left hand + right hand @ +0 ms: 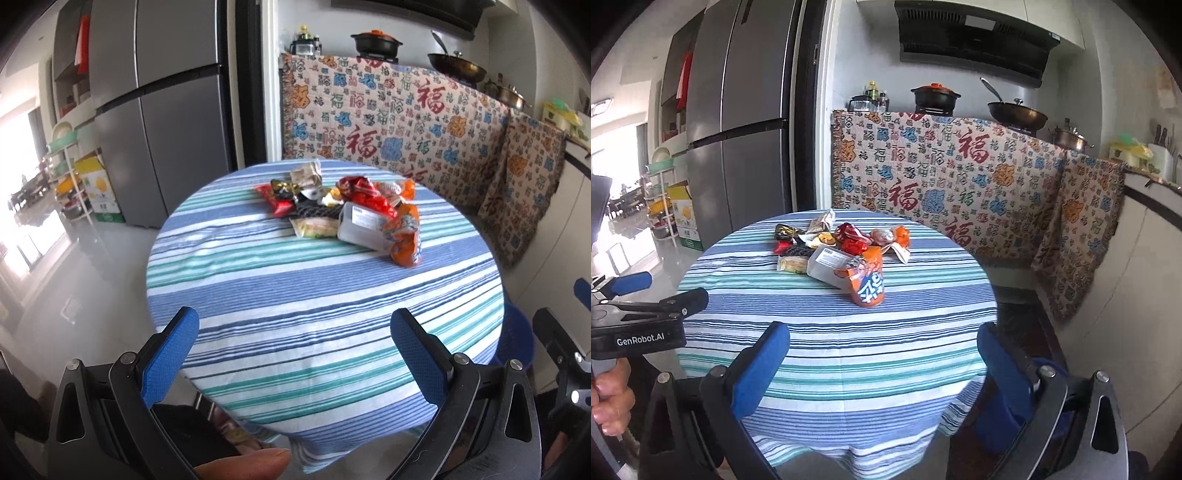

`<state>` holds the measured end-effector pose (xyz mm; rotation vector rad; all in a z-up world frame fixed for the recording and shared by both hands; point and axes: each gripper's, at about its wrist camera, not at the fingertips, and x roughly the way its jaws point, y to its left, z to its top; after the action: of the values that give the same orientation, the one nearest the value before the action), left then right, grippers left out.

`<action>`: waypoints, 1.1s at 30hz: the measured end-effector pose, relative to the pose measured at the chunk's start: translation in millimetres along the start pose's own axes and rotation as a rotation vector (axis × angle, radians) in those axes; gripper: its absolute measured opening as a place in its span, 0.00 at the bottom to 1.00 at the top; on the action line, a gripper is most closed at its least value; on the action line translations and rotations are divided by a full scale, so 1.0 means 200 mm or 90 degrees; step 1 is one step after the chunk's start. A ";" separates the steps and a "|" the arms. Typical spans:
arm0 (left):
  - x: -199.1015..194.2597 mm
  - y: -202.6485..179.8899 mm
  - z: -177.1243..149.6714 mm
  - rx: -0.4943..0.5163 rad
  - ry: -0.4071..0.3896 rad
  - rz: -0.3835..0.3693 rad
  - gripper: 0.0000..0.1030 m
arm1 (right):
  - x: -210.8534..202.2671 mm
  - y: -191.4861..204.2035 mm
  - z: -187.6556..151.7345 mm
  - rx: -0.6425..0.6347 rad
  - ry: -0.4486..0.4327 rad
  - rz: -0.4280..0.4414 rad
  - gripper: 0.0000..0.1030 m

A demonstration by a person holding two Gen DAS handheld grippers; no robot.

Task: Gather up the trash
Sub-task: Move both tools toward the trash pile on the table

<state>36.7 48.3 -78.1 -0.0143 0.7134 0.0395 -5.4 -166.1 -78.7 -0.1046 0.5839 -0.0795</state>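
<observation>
A heap of trash lies on the far half of a round table with a striped cloth (295,295) (831,332): an orange snack bag (404,236) (868,282), a clear plastic box (360,227) (827,264), red wrappers (365,194) (851,238) and a black wrapper (284,186) (786,232). My left gripper (295,347) hangs open over the table's near edge, well short of the heap. My right gripper (882,362) is open too, nothing between its blue pads. The left gripper (639,299) also shows at the left of the right wrist view, held by a hand (609,398).
A blue basket (515,339) (1008,417) stands on the floor at the table's right side. Behind the table a patterned cloth (388,110) drapes a counter with pots. A grey fridge (159,110) stands at the left, with a rack and boxes beside it.
</observation>
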 end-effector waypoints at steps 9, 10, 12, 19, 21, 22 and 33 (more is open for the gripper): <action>0.39 0.07 0.06 -0.008 0.078 -0.025 1.00 | 0.44 -0.04 -0.05 -0.021 0.077 0.061 1.00; 0.48 0.07 0.08 -0.014 0.102 -0.035 1.00 | 0.52 -0.04 -0.04 -0.013 0.092 0.080 1.00; 0.60 0.07 0.10 -0.015 0.123 -0.029 1.00 | 0.67 -0.04 -0.01 -0.005 0.125 0.111 0.99; 0.96 0.04 0.11 0.010 0.185 -0.015 1.00 | 1.10 0.02 0.03 -0.032 0.196 0.156 0.89; 0.99 0.04 0.11 0.014 0.178 -0.004 1.00 | 1.19 0.00 0.03 -0.028 0.208 0.164 0.76; 0.99 0.03 0.11 0.023 0.169 0.001 1.00 | 1.22 -0.03 0.04 -0.020 0.206 0.151 0.73; 1.16 0.01 0.24 0.141 0.160 -0.118 1.00 | 1.31 -0.34 0.02 0.010 0.218 0.094 0.70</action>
<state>243.4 58.5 -193.5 0.1287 0.9619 -0.2220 211.8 -260.1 -211.2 -0.0318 0.9310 0.0428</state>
